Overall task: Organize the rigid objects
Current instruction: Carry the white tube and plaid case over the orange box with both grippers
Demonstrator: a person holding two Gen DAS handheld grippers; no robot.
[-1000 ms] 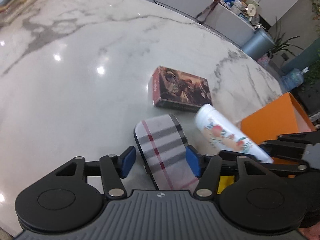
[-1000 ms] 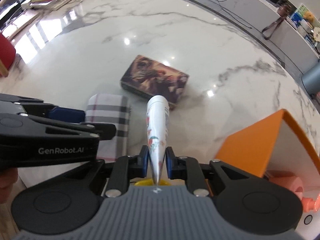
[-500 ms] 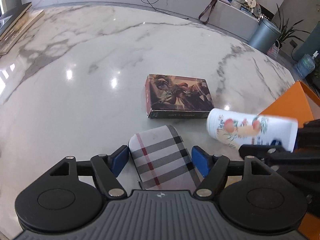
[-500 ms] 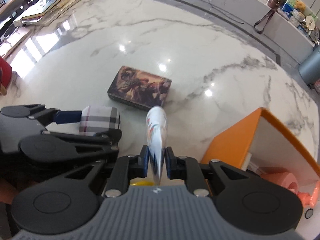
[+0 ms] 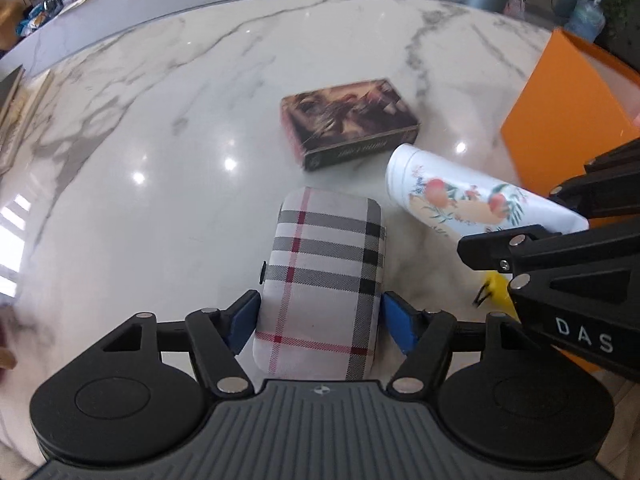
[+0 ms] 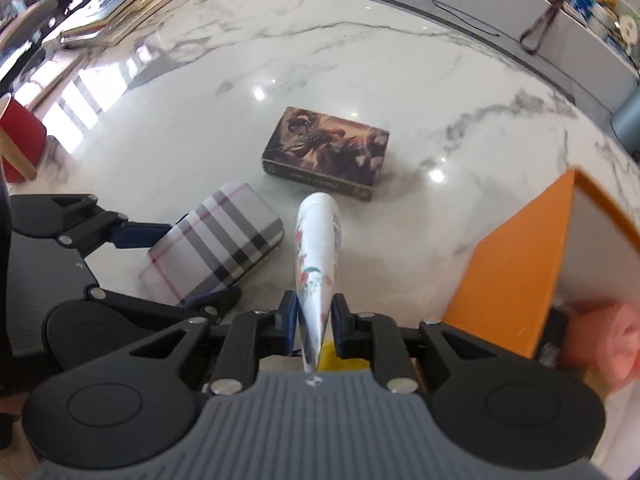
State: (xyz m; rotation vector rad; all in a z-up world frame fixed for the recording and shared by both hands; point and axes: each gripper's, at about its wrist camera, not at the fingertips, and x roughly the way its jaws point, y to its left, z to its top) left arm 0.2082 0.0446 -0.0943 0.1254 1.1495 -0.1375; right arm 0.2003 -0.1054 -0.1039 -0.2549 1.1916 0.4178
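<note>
My left hand-held gripper [image 5: 318,318] straddles the plaid case [image 5: 324,280] lying on the desk [image 5: 160,120], jaws closing, pads not yet pressing. My right hand-held gripper [image 6: 314,330] pinches the flat end of a white flowered tube [image 6: 316,256], lifted beside the orange box [image 6: 516,276]. The tube's free end could swing into the case or the picture box [image 6: 326,152], and a thin pinch may slip.

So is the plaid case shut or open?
Shut: the plaid case lies flat on the table, lid down, no gap showing.

Black hand-held gripper [image 5: 320,318], blue pads [image 5: 396,322]
</note>
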